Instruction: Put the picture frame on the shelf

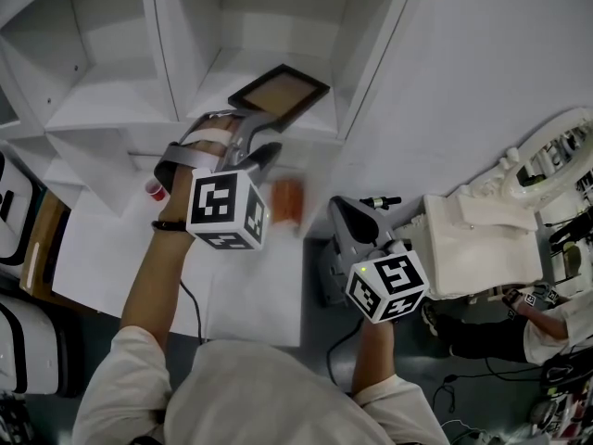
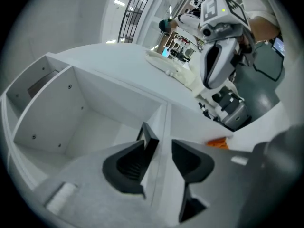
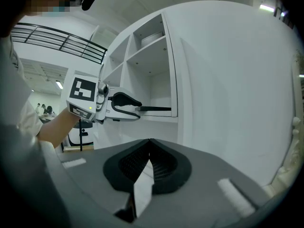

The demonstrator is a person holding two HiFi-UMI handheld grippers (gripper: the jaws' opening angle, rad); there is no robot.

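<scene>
Nearly done, seemingly: dark-rimmed brown picture frame laid flat in white shelf; left tongs parted beside its edge, right tongs closed, empty. Remaining: pulling clear.

The shelf is a white unit divided by upright partitions into open compartments. The picture frame lies flat on the floor of one compartment, at that floor's front edge and close to the partition on its right; seen from my right hand-held gripper's view, it sits level. In front of the shelf stands my white bench. A blurred orange item lies on the bench near its shelf-side edge.
</scene>
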